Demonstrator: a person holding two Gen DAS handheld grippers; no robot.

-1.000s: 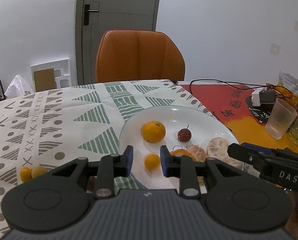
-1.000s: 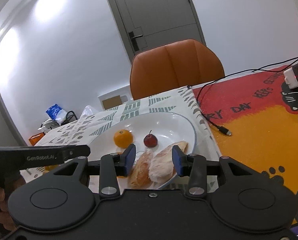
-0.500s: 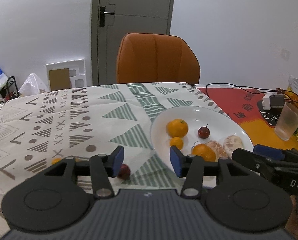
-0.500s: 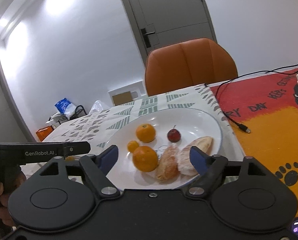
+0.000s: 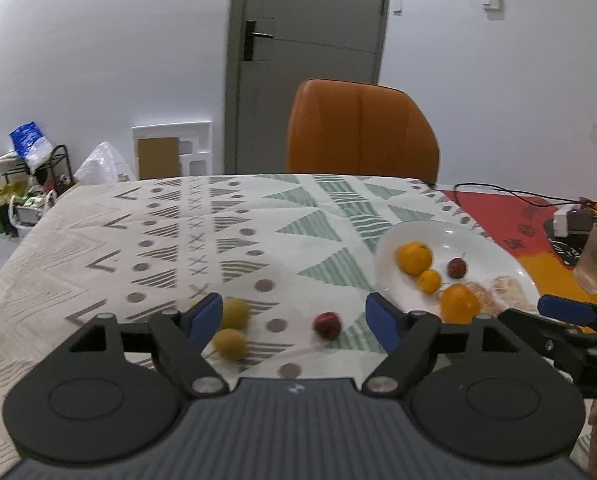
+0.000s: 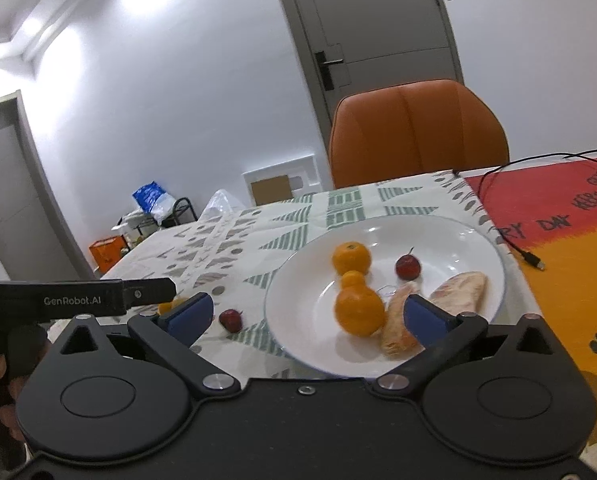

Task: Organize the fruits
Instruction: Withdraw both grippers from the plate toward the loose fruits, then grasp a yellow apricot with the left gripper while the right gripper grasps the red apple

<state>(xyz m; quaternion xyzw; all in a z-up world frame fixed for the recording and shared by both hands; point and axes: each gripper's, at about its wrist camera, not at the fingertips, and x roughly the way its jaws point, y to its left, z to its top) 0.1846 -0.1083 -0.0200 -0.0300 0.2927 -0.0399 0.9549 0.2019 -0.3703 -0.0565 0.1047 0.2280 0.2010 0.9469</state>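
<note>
While its jaws stand wide apart and hold nothing, the left gripper (image 5: 294,314) hangs above the patterned cloth (image 5: 226,224) on the surface, left of the plate (image 5: 494,256). Between its blue pads lie a red fruit (image 5: 327,325) and two yellowish fruits (image 5: 231,326), all on the cloth, left of the plate and apart from it. The right gripper (image 6: 306,314) is likewise spread wide and empty, poised over the near left rim of the plate. On the plate sit a big orange (image 6: 358,311) nearest that gripper, a small orange (image 6: 353,280) touching it behind, another orange (image 6: 351,258) further back, a second red fruit (image 6: 408,267) with a stem, and two peeled citrus pieces (image 6: 460,292) at the plate's right. Behind the plate stands an orange chair (image 6: 418,132); right of the plate runs a red and yellow mat (image 6: 558,220).
</note>
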